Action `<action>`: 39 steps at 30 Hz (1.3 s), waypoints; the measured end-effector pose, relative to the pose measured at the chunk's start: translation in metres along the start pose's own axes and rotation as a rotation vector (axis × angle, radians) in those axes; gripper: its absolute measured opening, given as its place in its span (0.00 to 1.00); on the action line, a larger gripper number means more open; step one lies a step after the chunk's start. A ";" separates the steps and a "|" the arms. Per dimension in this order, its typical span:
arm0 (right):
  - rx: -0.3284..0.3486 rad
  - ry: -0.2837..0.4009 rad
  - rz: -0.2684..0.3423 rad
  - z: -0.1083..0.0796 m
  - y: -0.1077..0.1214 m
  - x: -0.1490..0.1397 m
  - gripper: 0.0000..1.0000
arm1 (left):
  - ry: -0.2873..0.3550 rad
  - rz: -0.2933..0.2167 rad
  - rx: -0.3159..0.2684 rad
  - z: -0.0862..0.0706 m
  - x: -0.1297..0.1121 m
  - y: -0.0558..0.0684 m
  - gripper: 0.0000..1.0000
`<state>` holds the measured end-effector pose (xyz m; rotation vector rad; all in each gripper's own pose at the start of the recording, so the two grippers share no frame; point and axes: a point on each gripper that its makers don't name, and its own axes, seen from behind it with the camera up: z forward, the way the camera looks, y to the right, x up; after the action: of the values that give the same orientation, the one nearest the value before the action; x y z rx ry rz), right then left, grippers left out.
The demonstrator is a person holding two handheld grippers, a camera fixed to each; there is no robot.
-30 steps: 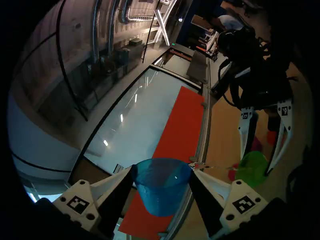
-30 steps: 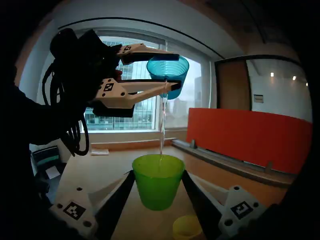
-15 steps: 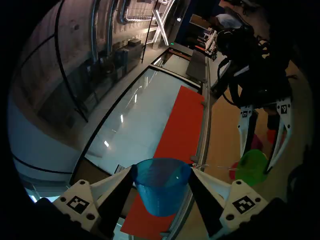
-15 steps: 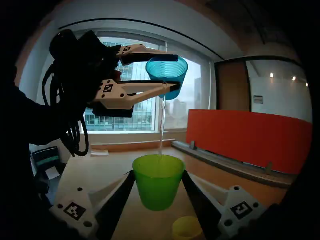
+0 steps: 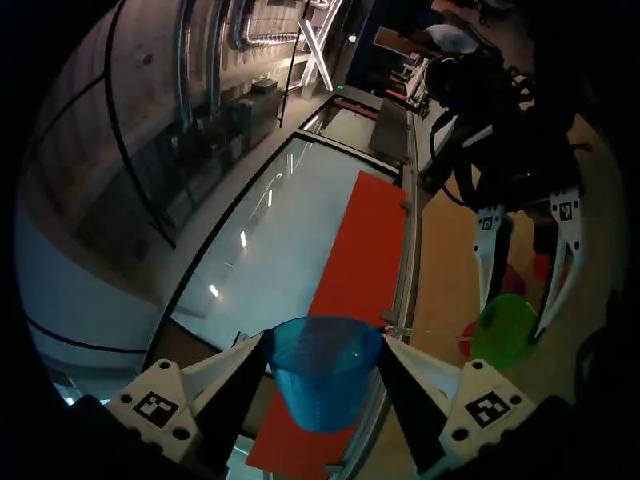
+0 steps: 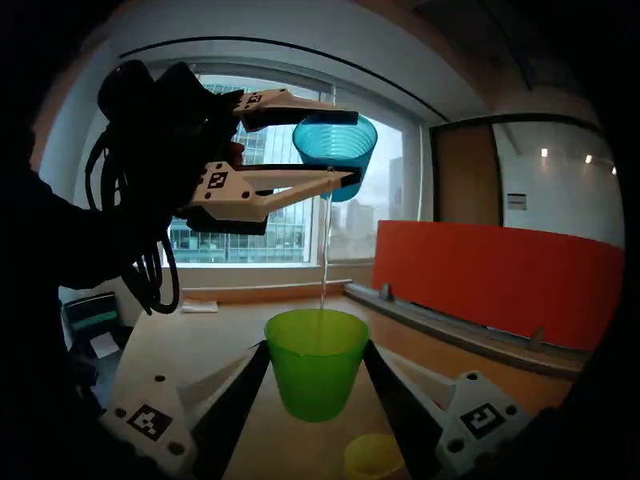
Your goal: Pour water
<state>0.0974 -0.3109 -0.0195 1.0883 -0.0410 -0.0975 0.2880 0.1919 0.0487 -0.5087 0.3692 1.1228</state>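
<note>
— What's changed since a second ago?

— Very little. The left claw (image 6: 353, 144) still grips the blue cup (image 6: 334, 152) by its sides, tipped over on its side up in front of the window (image 6: 240, 224). A thin line of water (image 6: 324, 256) still falls from its rim. The left gripper view has swung slightly, so the green cup's mouth looks rounder there.

— And the green cup (image 6: 316, 376)?

— Straight below the blue one and well apart from it, upright, taking the water. The right claw (image 6: 316, 348) is closed partway, with one finger pressed on each side of it. It is held above the table (image 6: 200, 344).

— Anything else around?

— A yellow cup (image 6: 372, 458) sits on the table just under the green cup. A red panel (image 6: 496, 276) runs along the right side behind a rail. Black cables (image 6: 148, 264) loop down from the left claw, and its dark body hides the hand that holds it.

— What can't you make out?

— How full either cup is. The yellow cup is cut off at the bottom edge. In the left gripper view, pink and red shapes behind the green cup are too small and too covered to name.
</note>
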 end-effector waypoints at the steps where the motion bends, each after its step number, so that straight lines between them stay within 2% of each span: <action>1: 0.000 0.001 0.000 0.000 0.000 0.000 0.88 | 0.000 0.003 0.000 0.000 0.000 0.000 0.89; 39: 0.003 0.008 -0.014 0.001 -0.004 0.006 0.88 | 0.017 0.131 0.015 -0.005 0.013 -0.006 0.89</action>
<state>0.1032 -0.3142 -0.0225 1.0924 -0.0268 -0.1059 0.2981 0.1968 0.0386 -0.4863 0.4304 1.2418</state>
